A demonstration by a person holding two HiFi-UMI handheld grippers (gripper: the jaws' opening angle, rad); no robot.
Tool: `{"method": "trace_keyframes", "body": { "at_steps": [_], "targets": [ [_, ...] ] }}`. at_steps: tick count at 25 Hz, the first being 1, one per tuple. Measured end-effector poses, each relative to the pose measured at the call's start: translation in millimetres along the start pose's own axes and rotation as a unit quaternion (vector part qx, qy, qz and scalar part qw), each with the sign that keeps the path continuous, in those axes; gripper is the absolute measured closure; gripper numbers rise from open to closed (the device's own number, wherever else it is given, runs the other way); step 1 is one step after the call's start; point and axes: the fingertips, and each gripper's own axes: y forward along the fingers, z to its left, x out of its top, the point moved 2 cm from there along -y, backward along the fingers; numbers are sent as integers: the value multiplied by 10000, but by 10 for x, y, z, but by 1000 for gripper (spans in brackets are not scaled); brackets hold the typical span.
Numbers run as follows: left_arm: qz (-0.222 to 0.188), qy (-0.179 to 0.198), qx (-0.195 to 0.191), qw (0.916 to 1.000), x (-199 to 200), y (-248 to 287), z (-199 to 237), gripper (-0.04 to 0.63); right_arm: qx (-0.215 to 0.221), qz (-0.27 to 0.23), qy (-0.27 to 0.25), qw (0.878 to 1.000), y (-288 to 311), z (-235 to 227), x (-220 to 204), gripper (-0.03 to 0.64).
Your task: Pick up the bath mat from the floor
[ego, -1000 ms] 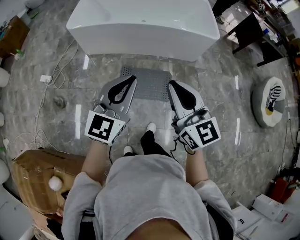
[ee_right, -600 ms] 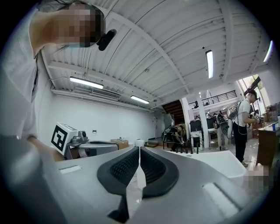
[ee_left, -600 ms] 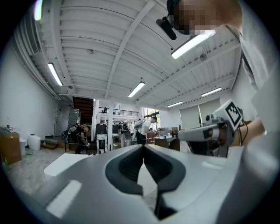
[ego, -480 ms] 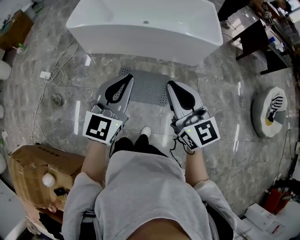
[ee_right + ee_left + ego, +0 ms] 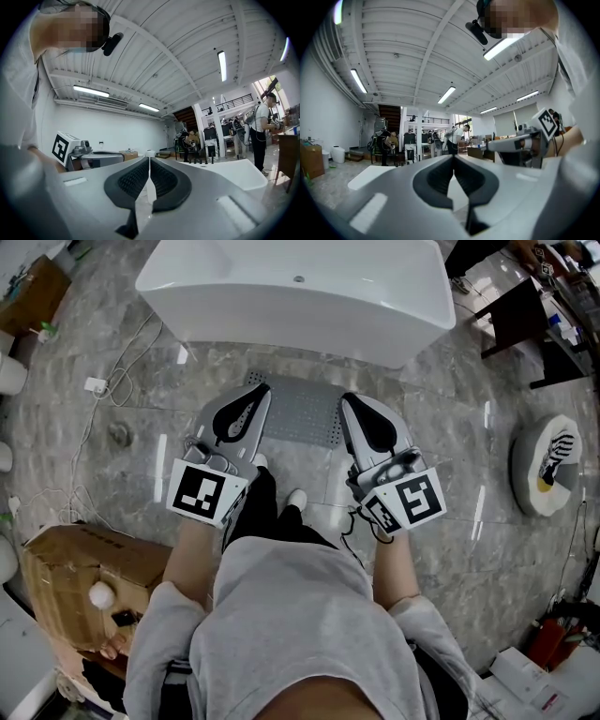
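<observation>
The bath mat (image 5: pixel 300 414), grey and perforated, lies flat on the marble floor just in front of the white bathtub (image 5: pixel 291 287). My left gripper (image 5: pixel 257 392) hangs over the mat's left end and my right gripper (image 5: pixel 350 403) over its right end. Both are shut with nothing between their jaws. In the left gripper view the shut left gripper (image 5: pixel 453 157) points level across the room, and so does the right gripper (image 5: pixel 149 160) in its own view. Neither gripper view shows the mat. The person's feet stand just short of the mat's near edge.
A cardboard box (image 5: pixel 66 573) sits at the lower left. A cable with a plug strip (image 5: pixel 94 385) trails over the floor on the left. A round white stand (image 5: pixel 544 465) is at the right, with a dark table (image 5: pixel 516 324) beyond it.
The person has stepped forward, and the feet are now closer to the mat. Both grippers stay shut and hold about the same place over the mat's ends.
</observation>
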Motion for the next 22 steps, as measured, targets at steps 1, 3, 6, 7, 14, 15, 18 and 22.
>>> {"method": "trace_keyframes", "body": {
  "at_steps": [1,3,6,7,14,15,18,22],
  "targets": [
    [7,-1,-31,10000,-2,20,33,594,-18,4,-2,10000,37,-5,3,607],
    [61,-26,-103,9999,-21,70,97,594,-72,21,-6,10000,106,-23,1,607],
    [34,-15,-215,9998,-34,175,213,594,-173,43,2,9998,219,-72,-6,607],
    [13,-10,-250,9997,-34,215,255,594,-210,48,1,9998,260,-93,-3,607],
    [0,-50,-480,9988,-85,523,598,594,-486,52,22,9988,591,-267,11,607],
    [4,-47,-516,9987,-88,579,653,594,-524,55,28,9986,651,-305,14,607],
    [113,-60,-631,9979,-122,730,812,594,-649,66,30,9979,835,-415,22,615],
    [234,-90,-748,9969,-175,903,1033,594,-777,49,45,9970,1076,-528,32,617]
  ]
}}
